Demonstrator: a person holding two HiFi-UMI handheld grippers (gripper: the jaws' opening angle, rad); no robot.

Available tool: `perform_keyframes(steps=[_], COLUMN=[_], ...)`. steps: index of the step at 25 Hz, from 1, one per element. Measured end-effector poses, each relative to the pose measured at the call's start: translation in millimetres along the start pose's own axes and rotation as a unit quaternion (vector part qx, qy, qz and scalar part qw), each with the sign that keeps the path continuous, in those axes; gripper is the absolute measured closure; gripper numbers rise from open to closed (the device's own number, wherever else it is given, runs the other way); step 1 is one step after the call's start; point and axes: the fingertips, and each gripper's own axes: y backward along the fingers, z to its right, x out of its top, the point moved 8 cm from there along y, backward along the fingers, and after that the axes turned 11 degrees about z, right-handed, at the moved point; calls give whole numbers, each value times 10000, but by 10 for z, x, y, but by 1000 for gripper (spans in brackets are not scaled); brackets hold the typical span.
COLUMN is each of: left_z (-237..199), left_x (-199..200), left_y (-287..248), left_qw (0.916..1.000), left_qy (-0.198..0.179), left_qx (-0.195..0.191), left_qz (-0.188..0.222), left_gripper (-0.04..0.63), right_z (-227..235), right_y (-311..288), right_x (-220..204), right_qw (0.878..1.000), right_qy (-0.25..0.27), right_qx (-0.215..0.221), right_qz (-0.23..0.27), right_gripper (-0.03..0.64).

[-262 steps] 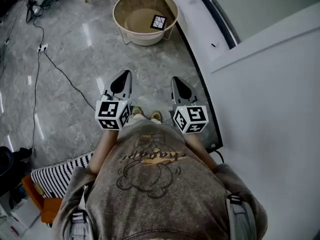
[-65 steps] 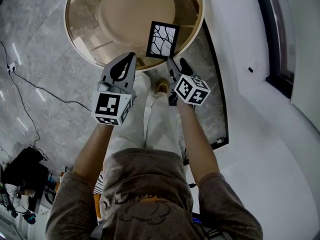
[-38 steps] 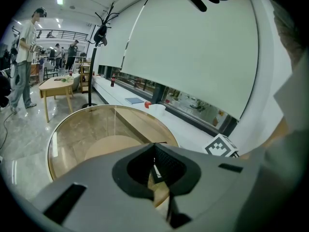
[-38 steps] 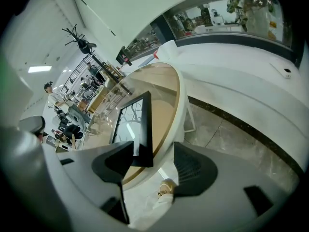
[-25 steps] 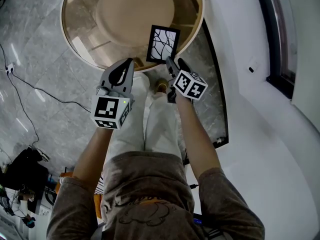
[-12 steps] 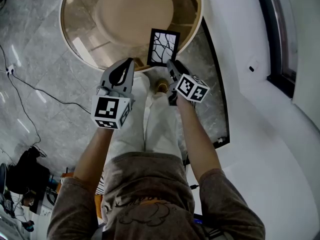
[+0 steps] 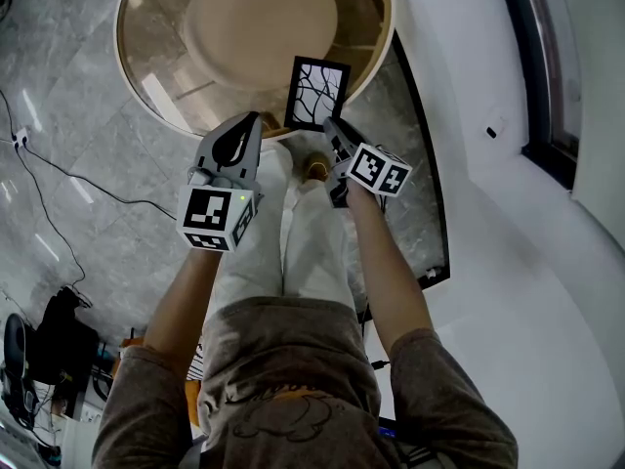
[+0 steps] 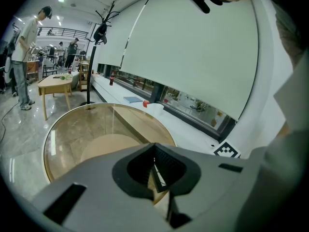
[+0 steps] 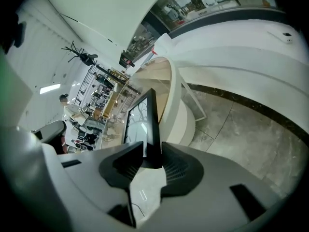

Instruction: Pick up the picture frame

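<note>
The picture frame (image 7: 317,93) is seen standing nearly upright at the five o'clock rim of the round glass tabletop (image 7: 156,86), its branch-patterned face turned toward the person. The right tongs (image 7: 332,128) are set at its lower edge, from the frame's six o'clock. In the right gripper view the frame's thin edge is seen rising between the jaws. The jaws are closing on it, and the pads appear to lie against its front and back faces. The left tongs (image 7: 254,117) are held at nine o'clock of the right ones, just short of the rim. Their jaws are drawn together and nothing is held between them.

The step in hand is judged to be the closing of the grip, with the lift yet to be made.

Several risks are judged from here:
- Only a low strip of the frame is taken, so most of its weight would hang above the pads. If it is raised quickly, it may be swung or rotated in the grip.
- If one pad meets it first, the frame may be pushed over on the glass.
- The frame may also be nudged past the rim onto the stone floor (image 7: 59,164), since it stands so near the edge.
- Smooth front glass may let a light grip slide.
</note>
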Motion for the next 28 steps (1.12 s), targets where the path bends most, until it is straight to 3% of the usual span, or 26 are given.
perform_keyframes(steps=[8,17,22,28], left_z=[0,-19,-12,-15], left_x=[-42,-22,-42,-18], left_y=[28,-75,-82,-74], left_qw=[10000,10000,9999,9999], left_qy=[-15,-5,8,-6], left_qx=[9,21,20,25], left_qz=[-2,-75,-110,-122], left_gripper=[577,577,577,577], right_z=[28,86,130,66], right_y=[46,-21,-31,-80], right_x=[-101,-70,-89,-89], right_qw=[9997,9997,9978,9956], right_qy=[-247,-135,-481,-555], right_qx=[70,193,447,699], right_qz=[-61,-47,-112,-272], right_gripper=[514,492,465,475])
